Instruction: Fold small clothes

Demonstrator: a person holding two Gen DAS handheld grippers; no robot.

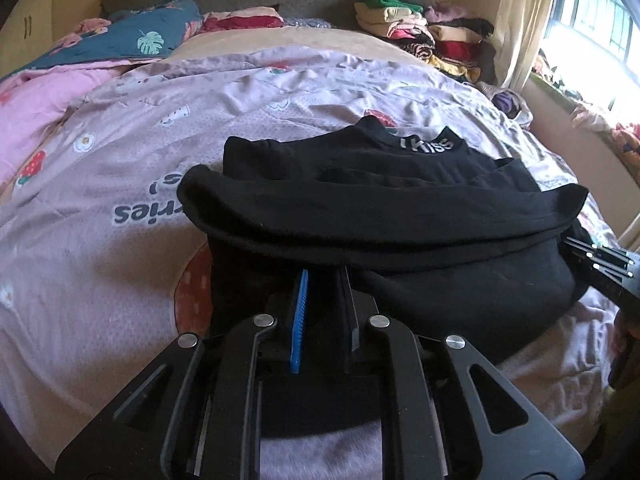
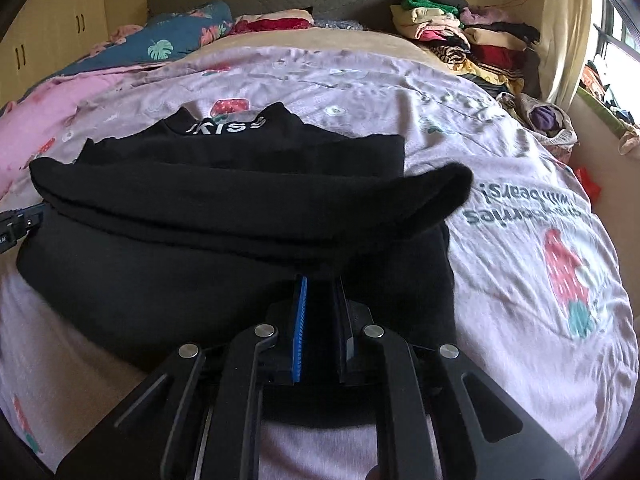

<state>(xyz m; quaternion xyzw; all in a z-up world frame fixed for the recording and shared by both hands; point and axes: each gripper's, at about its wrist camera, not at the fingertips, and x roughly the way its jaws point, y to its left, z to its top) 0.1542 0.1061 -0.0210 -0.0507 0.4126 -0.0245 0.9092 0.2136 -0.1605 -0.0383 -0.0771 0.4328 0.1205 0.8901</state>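
A black top (image 1: 380, 208) with white "KISS" lettering at its collar lies on the lilac bedspread (image 1: 120, 160). Its near part is lifted and doubled over toward the collar in a thick roll. My left gripper (image 1: 324, 271) is shut on the cloth near the roll's left end, fingertips buried in the fabric. My right gripper (image 2: 320, 277) is shut on the same black top (image 2: 224, 208) near the roll's right end. Each view shows the other gripper at its side edge: the right gripper (image 1: 600, 260) and the left gripper (image 2: 16, 220).
Folded clothes are stacked in a pile (image 1: 424, 28) at the far right by the headboard. A teal and pink quilt (image 1: 132, 36) is bunched at the far left. A window and curtain (image 1: 532, 20) stand on the right, with loose clothes (image 2: 544, 120) at the bed's right edge.
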